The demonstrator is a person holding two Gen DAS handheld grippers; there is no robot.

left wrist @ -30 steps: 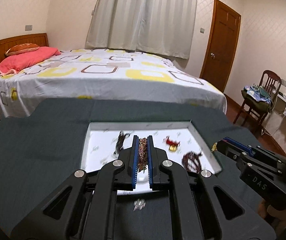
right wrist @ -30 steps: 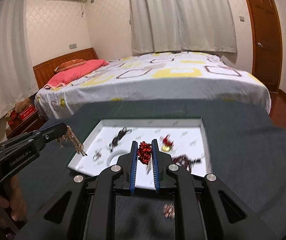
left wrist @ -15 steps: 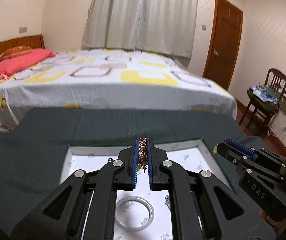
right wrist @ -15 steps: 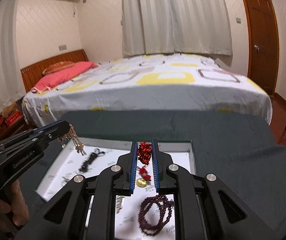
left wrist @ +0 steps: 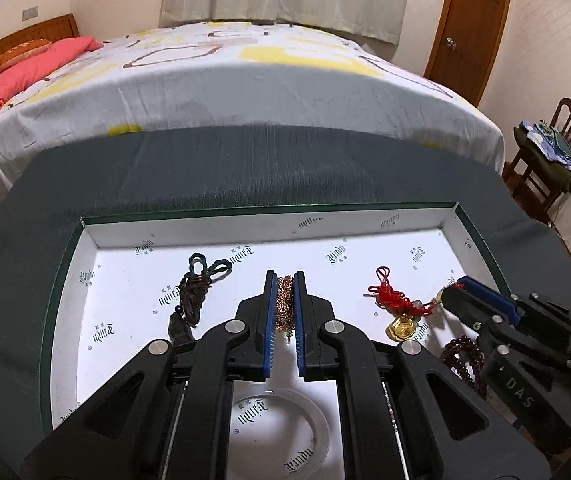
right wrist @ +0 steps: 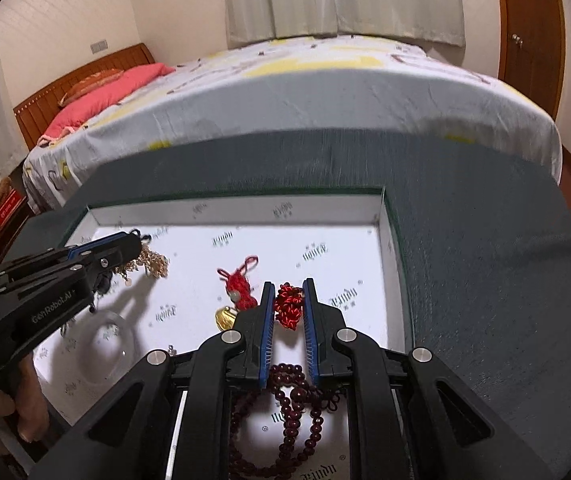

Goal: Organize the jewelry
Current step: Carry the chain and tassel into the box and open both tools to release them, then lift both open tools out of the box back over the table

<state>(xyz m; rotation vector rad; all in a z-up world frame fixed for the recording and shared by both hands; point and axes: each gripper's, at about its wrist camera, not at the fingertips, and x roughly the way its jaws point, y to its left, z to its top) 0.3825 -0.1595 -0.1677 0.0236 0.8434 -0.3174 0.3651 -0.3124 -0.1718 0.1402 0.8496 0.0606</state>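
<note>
Nearest the left wrist camera, a clear bangle lies flat on the white floor of the tray, partly hidden under the left gripper. That gripper's jaws are pinched almost together on a gold chain, bunched between the blue pads. The right gripper is likewise clamped on a red knotted cord, with a dark red bead bracelet lying beneath its body. Farther in lie a red knot charm with a gold pendant and a dark green cord necklace. The tray rests on a dark cloth; beyond stands a bed. A second ago both grippers hung higher, over the tray's near edge; now they are lower and deeper inside.
</note>
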